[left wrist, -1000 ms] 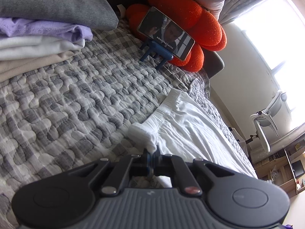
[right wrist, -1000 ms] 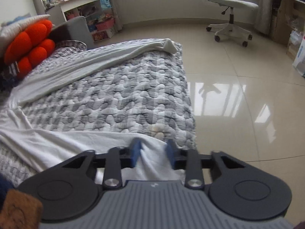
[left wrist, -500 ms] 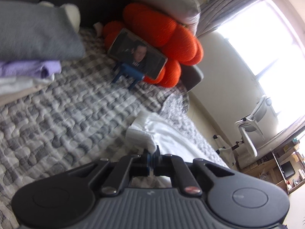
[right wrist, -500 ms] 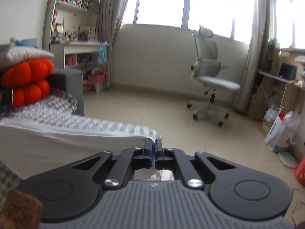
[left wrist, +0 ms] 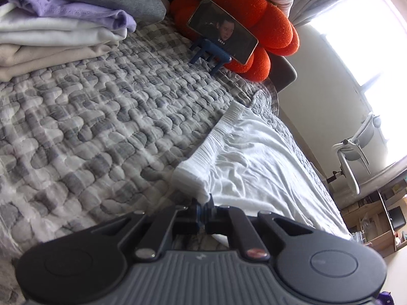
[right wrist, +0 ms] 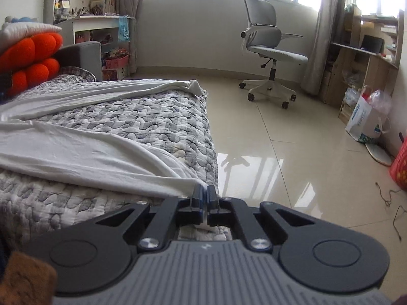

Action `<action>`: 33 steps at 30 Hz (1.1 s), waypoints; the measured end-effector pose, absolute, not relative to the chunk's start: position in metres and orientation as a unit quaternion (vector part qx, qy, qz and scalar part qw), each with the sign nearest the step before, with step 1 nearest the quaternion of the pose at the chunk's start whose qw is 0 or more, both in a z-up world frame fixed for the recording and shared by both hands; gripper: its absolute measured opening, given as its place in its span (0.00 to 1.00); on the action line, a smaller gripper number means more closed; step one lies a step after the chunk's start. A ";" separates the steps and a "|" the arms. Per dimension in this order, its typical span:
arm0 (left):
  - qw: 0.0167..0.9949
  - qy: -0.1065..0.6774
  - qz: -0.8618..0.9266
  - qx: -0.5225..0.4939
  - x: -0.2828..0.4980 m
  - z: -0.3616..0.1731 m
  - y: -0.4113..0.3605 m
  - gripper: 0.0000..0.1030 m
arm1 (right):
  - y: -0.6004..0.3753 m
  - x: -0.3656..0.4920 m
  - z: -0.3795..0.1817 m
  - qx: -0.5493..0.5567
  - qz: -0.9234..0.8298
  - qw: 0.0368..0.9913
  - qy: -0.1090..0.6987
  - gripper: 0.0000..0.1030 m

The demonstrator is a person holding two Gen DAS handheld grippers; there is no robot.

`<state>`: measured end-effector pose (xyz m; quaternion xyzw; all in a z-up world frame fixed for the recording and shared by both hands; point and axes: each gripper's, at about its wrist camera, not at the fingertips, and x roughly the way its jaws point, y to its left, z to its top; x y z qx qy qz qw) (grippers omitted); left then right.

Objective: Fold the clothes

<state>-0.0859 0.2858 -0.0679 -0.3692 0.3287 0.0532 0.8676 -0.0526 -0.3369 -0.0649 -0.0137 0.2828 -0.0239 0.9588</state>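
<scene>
Left claw (left wrist: 203,207): pinched tight on the near corner of the white trousers' (left wrist: 259,162) waistband; cloth bunches just above the tips. From there the ribbed waistband runs away to the far right, and the rest of the garment lies wrinkled on the bed (left wrist: 101,117), right of the claw.

Right claw (right wrist: 204,193): closed narrow on the hem of the near trouser leg. White cloth shows between the pads and below them. The leg runs from the tips back to the left across the quilt. The other leg lies farther off, flat, ending in a crumpled tip at the bed's far right corner.

Trousers (right wrist: 84,152) spread over the grey checked quilt, both legs apart, bare quilt between them.

Far left on the bed: folded stack (left wrist: 56,35) of clothes, well apart from the trousers. Phone (left wrist: 223,31) on a blue stand against an orange cushion (left wrist: 257,7). Office chair (right wrist: 267,50) on the floor beyond.
</scene>
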 end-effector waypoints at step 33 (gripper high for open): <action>0.872 0.327 0.048 -0.362 -0.079 -0.066 0.288 0.02 | -0.360 -0.049 -0.061 0.126 0.051 0.947 0.292 0.42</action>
